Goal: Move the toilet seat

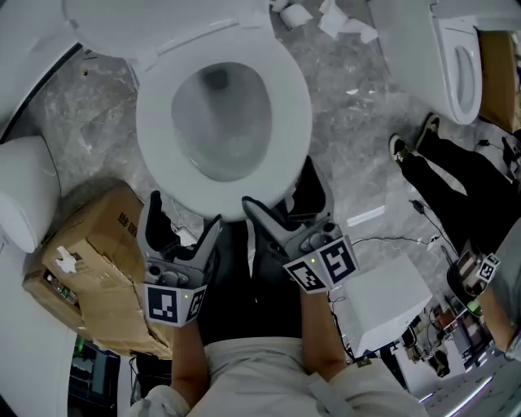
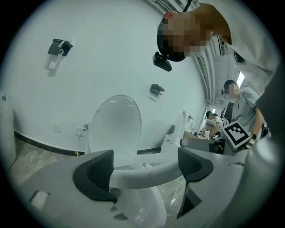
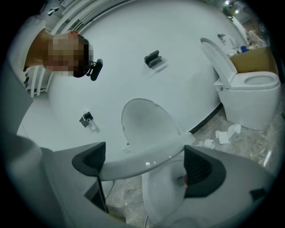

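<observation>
Your left claw point(image 1: 185, 214) and right claw point(image 1: 279, 208) are both spread wide. The front rim of the white oval plastic toilet seat point(image 1: 290, 114) lies between each claw's jaws, above the bowl.

Grey marbled tile floor point(image 1: 350, 155). Standing on it: toilet point(image 1: 163, 138), second toilet point(image 1: 407, 49), cardboard box point(image 1: 98, 261), white box point(image 1: 391, 301). Crumpled tissue paper point(image 1: 342, 20) lies between the toilets.

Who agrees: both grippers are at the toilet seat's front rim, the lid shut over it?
No: the lid stands raised, as the left gripper view shows. The left gripper and right gripper are at the front rim of the toilet seat.
</observation>
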Demonstrator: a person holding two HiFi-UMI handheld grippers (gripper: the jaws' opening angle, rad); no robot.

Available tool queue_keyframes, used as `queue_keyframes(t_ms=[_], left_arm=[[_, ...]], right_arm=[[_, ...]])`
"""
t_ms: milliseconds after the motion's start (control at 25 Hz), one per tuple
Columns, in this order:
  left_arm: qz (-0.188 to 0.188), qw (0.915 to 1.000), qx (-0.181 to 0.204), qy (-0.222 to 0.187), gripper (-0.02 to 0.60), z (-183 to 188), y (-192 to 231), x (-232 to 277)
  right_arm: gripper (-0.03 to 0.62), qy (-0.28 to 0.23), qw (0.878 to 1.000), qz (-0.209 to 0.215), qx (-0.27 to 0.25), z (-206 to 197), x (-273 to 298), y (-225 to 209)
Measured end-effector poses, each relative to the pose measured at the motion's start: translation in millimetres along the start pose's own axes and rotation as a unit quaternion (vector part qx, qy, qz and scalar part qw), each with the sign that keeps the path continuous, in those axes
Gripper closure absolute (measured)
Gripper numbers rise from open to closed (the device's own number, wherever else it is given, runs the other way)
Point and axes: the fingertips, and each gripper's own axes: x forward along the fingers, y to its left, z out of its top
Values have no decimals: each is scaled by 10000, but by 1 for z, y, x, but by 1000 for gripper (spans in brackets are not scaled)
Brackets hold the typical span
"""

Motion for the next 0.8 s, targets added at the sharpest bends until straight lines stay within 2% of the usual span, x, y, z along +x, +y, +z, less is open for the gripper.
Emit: queue_keyframes(t_ms=[320,600,680,800], left_arm=[[87,9997,-49,-218,130,23,4,5],[209,9991,133,-351,134,47,10,10],[215,9988,201,-386,156,53,8,12],[236,9980,341,-473,234,62,1,13]], right_arm=[[60,-192,9998,61,47,21,7,8],[60,-336,9993,144,66,38,15,16],[60,-355,9992,168,70,43,18,18],[60,-394,9990,198,82,51,21,21]])
